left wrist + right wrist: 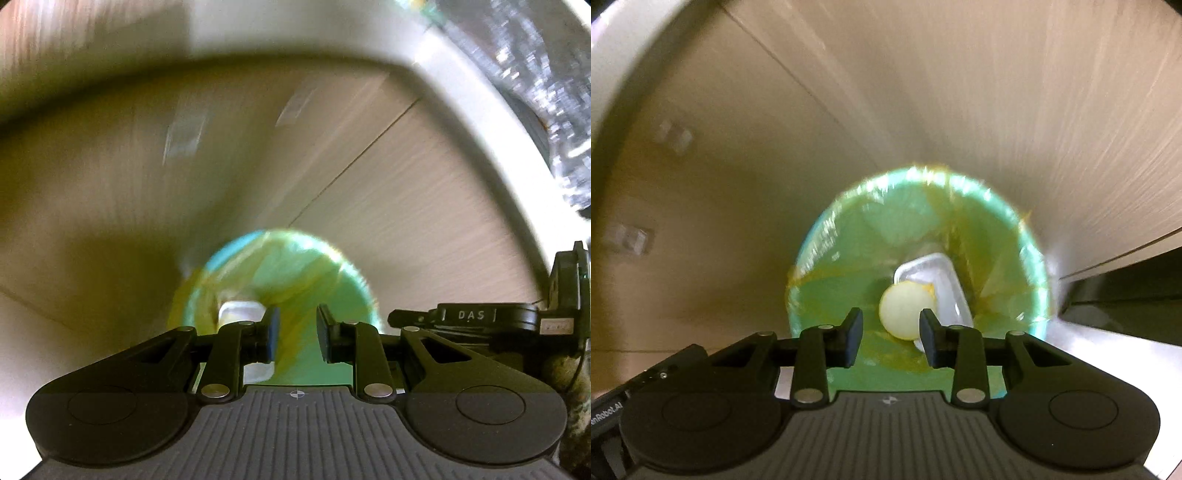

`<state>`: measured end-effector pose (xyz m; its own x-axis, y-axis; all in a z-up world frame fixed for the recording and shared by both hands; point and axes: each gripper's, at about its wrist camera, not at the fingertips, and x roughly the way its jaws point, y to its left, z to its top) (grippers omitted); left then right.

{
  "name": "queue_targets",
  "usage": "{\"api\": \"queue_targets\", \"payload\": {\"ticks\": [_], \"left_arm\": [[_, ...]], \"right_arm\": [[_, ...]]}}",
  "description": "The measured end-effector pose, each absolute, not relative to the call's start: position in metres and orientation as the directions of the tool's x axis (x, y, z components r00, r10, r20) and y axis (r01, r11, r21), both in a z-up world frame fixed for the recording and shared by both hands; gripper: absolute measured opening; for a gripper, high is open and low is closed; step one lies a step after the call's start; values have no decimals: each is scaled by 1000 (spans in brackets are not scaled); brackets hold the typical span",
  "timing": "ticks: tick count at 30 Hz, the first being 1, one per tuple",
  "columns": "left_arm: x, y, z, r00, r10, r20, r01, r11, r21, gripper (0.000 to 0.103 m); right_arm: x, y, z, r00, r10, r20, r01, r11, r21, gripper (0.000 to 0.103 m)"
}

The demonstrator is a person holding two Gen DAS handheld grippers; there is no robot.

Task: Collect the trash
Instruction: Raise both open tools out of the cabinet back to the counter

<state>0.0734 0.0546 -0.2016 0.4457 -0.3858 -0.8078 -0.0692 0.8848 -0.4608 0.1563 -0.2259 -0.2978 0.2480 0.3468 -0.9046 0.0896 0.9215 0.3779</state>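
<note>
Both views look down, blurred, onto a pale wood-grain floor (pixel 1015 110) with a round green bin (pixel 827 291) on it, lined with a thin yellowish bag (pixel 997 288).

In the right wrist view the right gripper (pixel 890 334) hangs over the bin's mouth with its jaws apart and nothing between the pads. Just beyond the tips, inside the bin, lies a round pale-yellow disc (pixel 905 308), and behind it, touching or overlapping it, a white rounded plastic tray (pixel 942 280). Whether the disc rests on the tray or is in the air above it cannot be told. A dark gap under a light panel (pixel 1126 288) shows to the right of the bin.

In the left wrist view the left gripper (pixel 295 332) also points at the bin (pixel 332 273), jaws partly apart; green lining fills the gap and the pads do not appear to press on anything. A whitish piece (pixel 240 312) sits just left of the left pad, too blurred to name. The other gripper's black body (pixel 480 317) is at the right, and a shiny crinkled dark sheet (pixel 535 92) lies along the upper right edge beyond a white rim (pixel 461 110)
</note>
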Motion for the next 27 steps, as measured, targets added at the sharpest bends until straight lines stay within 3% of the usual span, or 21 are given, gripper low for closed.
{"api": "queue_targets", "payload": {"ticks": [7,14,19,27], "left_arm": [[94,88,-92,630,-249,-735,-72,924,-375,25],[111,117,-18,706,-85,-703,-117,965,-234,25],[118,133,-4,720,-84,-688,-90,973,-213,25],[141,172,-24,722,-138,-677,-71,960,-271,25]], "right_arm": [[172,-213,-198,412,412,-813,37,884,467,33],[178,-151,-97,490,536,-687,-171,832,527,33],[171,-110,-51,542,542,-642,-295,838,459,33],[200,-61,-18,620,466,-631,-352,884,308,34]]}}
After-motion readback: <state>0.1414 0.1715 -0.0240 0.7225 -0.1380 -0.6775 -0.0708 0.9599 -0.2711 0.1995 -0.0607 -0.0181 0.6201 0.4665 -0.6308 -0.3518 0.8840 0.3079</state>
